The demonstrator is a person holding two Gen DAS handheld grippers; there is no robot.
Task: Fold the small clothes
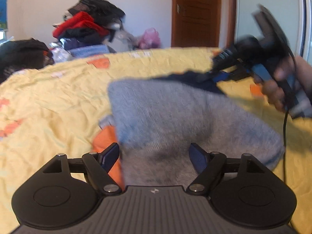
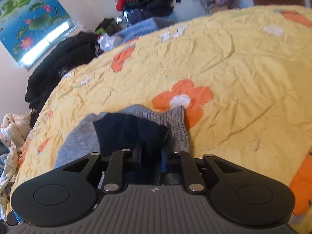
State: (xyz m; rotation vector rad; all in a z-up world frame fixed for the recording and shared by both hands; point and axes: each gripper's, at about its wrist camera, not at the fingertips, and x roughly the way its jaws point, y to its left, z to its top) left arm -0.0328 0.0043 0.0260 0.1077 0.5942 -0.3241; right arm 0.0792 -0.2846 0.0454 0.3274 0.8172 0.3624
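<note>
A grey sock (image 1: 175, 120) with a navy toe lies on the yellow flowered bedsheet (image 1: 48, 97). My left gripper (image 1: 155, 156) is open, its blue pads on either side of the sock's near part, above it. My right gripper (image 1: 209, 76) is shut on the sock's navy end (image 1: 187, 78) and holds it lifted over the grey part. In the right wrist view the right gripper (image 2: 151, 154) is closed on the navy fabric (image 2: 128, 134), with the grey ribbed cuff (image 2: 175, 124) beyond it on the sheet (image 2: 234, 58).
A pile of red, black and blue clothes (image 1: 87, 25) sits beyond the far side of the bed, with a black garment (image 1: 21, 54) at the left. A brown door (image 1: 195, 13) is behind. A cable (image 1: 285, 136) hangs from the right gripper.
</note>
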